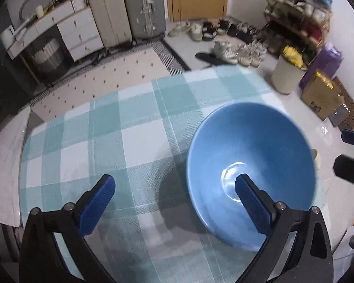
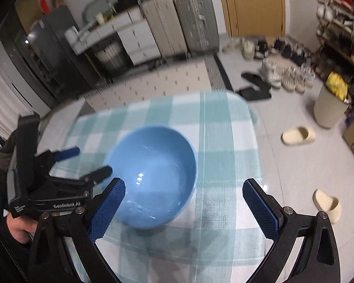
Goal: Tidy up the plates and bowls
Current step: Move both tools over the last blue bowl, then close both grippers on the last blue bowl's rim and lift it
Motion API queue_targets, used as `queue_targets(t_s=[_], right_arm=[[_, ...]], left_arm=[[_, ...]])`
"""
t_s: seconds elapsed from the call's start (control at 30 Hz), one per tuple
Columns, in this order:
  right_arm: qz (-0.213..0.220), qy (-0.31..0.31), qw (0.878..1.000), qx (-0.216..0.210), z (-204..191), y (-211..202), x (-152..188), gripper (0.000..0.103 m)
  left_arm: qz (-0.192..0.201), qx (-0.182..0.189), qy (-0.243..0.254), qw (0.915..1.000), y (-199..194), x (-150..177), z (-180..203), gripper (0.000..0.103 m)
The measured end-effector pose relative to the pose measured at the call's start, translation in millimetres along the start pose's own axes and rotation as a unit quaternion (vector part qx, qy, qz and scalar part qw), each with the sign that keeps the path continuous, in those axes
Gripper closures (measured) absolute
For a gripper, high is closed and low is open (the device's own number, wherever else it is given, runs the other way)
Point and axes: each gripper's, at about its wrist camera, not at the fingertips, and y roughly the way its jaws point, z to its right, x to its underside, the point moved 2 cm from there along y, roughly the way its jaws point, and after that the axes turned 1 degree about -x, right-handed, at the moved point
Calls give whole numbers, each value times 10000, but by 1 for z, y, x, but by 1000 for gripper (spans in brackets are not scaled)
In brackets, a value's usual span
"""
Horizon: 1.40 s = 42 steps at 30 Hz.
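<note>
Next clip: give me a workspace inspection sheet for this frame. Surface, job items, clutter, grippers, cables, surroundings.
Surface: table under a teal-and-white checked cloth.
Job's things: one blue bowl, upright, empty; no plates seen.
Clutter: nothing seen on the cloth.
Grippers: left gripper open, one finger over the bowl; right gripper open, bowl's near rim between its fingers.
Cables: nothing seen.
Surroundings: suitcases, drawer unit, shoe rack, bin, slippers on the floor.
</note>
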Motion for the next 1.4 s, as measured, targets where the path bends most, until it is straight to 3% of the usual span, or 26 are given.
queue_targets(t_s=[0.13, 0.17, 0.2, 0.3, 0.33, 0.5, 0.57, 0.67, 0.7, 0.87, 1.4], right_arm=[[-292, 18, 9995, 109, 10, 39, 3, 1], [-362, 71, 9993, 107, 14, 47, 4, 1], [-405, 101, 9991, 72, 15, 52, 3, 1], [-607, 129, 9981, 40, 19, 72, 4, 3], [-662, 110, 9977, 45, 19, 76, 5, 7], [-993, 140, 9950, 22, 17, 91, 10, 49], [-1055, 154, 9943, 26, 15, 95, 12, 59], [-1154, 249, 9930, 18, 13, 96, 14, 67], [-1224, 339, 9919, -40, 13, 97, 14, 68], [-1292, 345, 9910, 85, 3, 94, 12, 93], [-1532, 836, 9842, 294, 4, 69, 17, 98]], left_arm=[[-192, 75, 46, 9998, 22, 0, 1, 2], [-235, 105, 68, 9996, 25, 0, 2, 8], [-270, 178, 56, 9995, 28, 0, 2, 21], [-475, 411, -53, 9980, 39, 0, -2, 40], [-499, 459, -74, 9977, 40, 1, -3, 44], [-567, 644, -77, 9963, 39, 3, -2, 68], [-596, 704, -58, 9957, 37, 4, -1, 72], [-699, 956, -264, 9926, 39, 4, -4, 85], [-762, 1008, -297, 9915, 40, 3, -3, 86], [-812, 966, -139, 9919, 33, 0, 7, 92], [-1000, 1099, -282, 9885, 2, 9, 10, 92]])
